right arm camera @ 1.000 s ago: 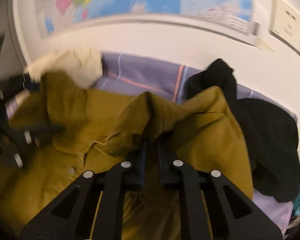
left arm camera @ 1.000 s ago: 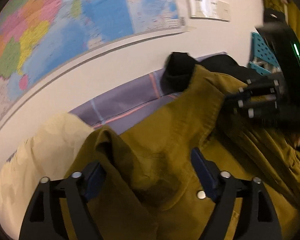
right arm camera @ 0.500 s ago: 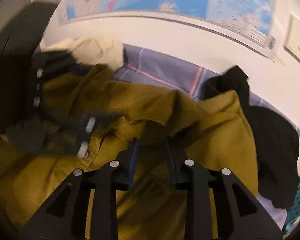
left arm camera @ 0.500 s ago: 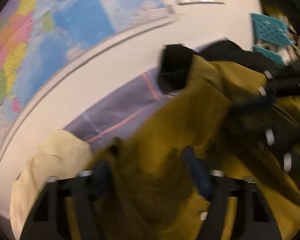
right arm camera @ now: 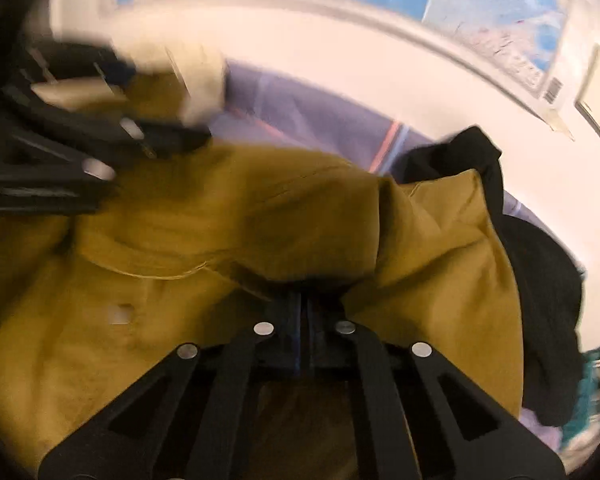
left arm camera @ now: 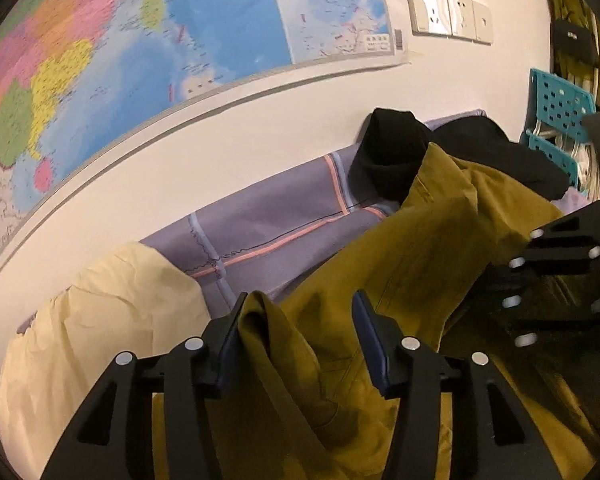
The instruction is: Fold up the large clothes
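Note:
A mustard-yellow shirt (left arm camera: pixel 440 248) with snap buttons lies bunched on a purple striped sheet (left arm camera: pixel 268 232). My left gripper (left arm camera: pixel 300 328) is open, its jaws astride a raised fold of the shirt. My right gripper (right arm camera: pixel 305 312) is shut on a fold of the shirt (right arm camera: pixel 308 220), which drapes over its fingertips. The right gripper also shows at the right of the left wrist view (left arm camera: pixel 556 280). The left gripper shows blurred at the upper left of the right wrist view (right arm camera: pixel 60 152).
A black garment (left arm camera: pixel 400 152) lies behind the shirt against the wall. A cream garment (left arm camera: pixel 100 320) lies at the left. A teal perforated basket (left arm camera: pixel 560 120) stands at the right. A map (left arm camera: pixel 140 52) and wall sockets (left arm camera: pixel 448 12) are on the wall.
My left gripper's jaws have narrowed around the shirt fold. My right gripper opened slightly, then shut again on the shirt, and the shirt was pulled and shifted.

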Action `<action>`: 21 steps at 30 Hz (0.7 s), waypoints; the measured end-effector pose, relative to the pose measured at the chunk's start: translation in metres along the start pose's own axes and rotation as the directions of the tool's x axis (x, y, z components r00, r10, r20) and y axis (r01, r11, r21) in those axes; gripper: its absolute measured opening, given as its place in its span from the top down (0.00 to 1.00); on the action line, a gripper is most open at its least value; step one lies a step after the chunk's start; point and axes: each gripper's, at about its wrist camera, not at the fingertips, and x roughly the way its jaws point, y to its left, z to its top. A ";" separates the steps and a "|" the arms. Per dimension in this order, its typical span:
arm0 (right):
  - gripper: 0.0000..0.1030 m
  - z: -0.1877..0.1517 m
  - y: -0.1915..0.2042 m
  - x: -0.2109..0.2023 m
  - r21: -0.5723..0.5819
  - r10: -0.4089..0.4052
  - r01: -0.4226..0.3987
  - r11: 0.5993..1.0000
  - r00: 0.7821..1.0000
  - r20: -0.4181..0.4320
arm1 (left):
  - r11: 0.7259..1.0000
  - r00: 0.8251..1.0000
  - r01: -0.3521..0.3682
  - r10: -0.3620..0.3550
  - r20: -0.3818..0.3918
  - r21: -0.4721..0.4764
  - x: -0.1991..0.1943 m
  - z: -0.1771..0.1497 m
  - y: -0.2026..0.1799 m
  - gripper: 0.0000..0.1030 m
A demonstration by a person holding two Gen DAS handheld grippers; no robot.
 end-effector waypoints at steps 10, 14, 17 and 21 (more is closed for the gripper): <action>0.98 -0.028 -0.052 -0.069 0.208 0.217 -0.249 0.946 0.962 0.163 | 0.999 1.000 -0.014 0.015 0.009 -0.036 -0.016 -0.016 0.026 0.35; 0.94 -0.057 -0.069 -0.043 0.322 0.224 -0.219 0.921 0.974 0.022 | 0.998 1.000 -0.016 0.014 -0.026 -0.064 -0.017 -0.029 0.037 0.32; 0.86 -0.059 -0.072 -0.056 0.309 0.223 -0.225 0.924 0.974 0.041 | 0.996 0.999 -0.007 0.002 -0.050 -0.092 -0.020 -0.036 0.045 0.30; 0.41 -0.052 -0.085 -0.082 0.336 0.247 -0.291 0.896 0.954 0.169 | 0.986 0.993 0.103 -0.109 -0.038 -0.134 -0.040 -0.043 0.044 0.29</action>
